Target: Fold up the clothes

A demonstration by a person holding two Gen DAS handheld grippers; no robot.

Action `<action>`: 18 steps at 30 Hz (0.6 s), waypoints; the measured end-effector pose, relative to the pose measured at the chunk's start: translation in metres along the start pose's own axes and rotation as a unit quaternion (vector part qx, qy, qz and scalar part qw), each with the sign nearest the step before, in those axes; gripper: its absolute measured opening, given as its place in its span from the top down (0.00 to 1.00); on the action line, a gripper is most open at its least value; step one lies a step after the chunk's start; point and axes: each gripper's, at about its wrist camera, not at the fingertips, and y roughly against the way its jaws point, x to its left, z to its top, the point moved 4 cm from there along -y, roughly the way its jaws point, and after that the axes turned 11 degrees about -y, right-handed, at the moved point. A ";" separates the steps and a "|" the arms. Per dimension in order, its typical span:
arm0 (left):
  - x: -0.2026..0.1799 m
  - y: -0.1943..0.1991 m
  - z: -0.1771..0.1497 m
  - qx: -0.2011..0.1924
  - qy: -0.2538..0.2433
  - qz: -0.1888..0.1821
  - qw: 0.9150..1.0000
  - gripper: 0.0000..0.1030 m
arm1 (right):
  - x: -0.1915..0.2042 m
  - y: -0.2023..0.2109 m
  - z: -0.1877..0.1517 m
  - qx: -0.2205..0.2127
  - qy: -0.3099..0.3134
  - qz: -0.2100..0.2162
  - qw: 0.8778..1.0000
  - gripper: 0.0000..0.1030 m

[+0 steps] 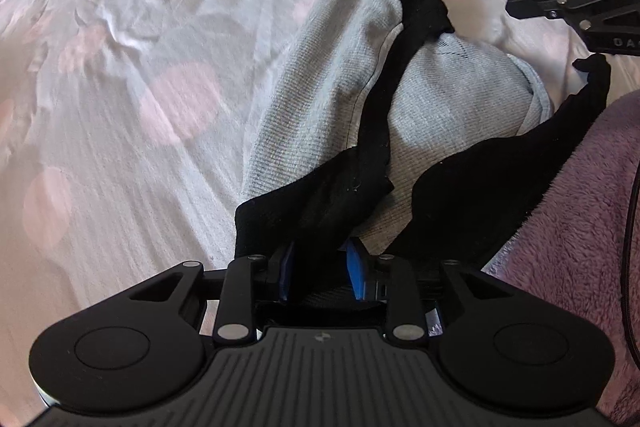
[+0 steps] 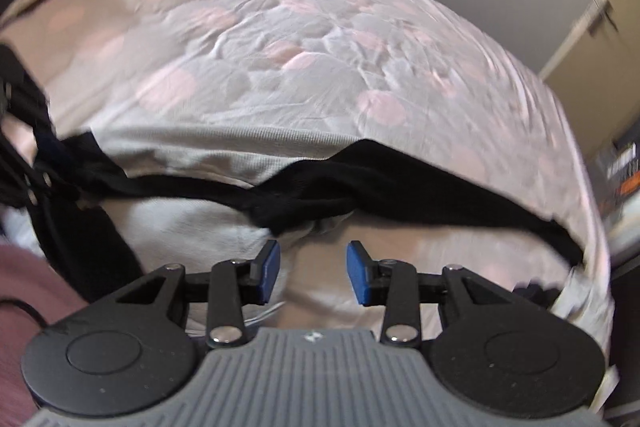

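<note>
Black strap (image 1: pixel 404 75) ran between the left gripper's (image 1: pixel 320 269) blue pads, pinch unclear; right gripper (image 2: pixel 312 273) at one o'clock, spread, empty, over the grey top (image 2: pixel 192 155).

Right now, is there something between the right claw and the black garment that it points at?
Nothing visible. The right claw is open and empty, and only bare grey top and bedsheet lie between its pads and the black garment just beyond them.
</note>
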 end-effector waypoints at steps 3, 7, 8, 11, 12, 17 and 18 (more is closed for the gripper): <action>0.002 -0.004 0.006 0.025 0.003 -0.004 1.000 0.80 | 0.006 -0.020 0.000 -0.003 0.097 -0.008 0.995 0.63; 0.004 -0.008 0.012 0.055 -0.004 -0.012 0.998 0.81 | 0.012 -0.042 -0.002 -0.009 0.196 -0.013 0.981 0.63; 0.004 -0.009 0.014 0.062 -0.005 -0.013 0.998 0.81 | 0.013 -0.046 -0.003 -0.011 0.219 -0.015 0.975 0.63; 0.005 -0.013 0.018 0.080 -0.006 -0.017 0.997 0.81 | 0.017 -0.058 -0.005 -0.019 0.289 -0.026 0.957 0.63; 0.005 -0.015 0.018 0.083 -0.008 -0.017 0.996 0.82 | 0.019 -0.062 -0.006 -0.024 0.311 -0.030 0.950 0.63; 0.006 -0.011 0.011 0.069 -0.006 -0.018 0.997 0.82 | 0.024 -0.074 -0.006 -0.035 0.353 -0.029 0.934 0.84; 0.007 -0.009 0.008 0.063 -0.005 -0.018 0.998 0.83 | 0.025 -0.075 -0.006 -0.036 0.354 -0.027 0.934 0.86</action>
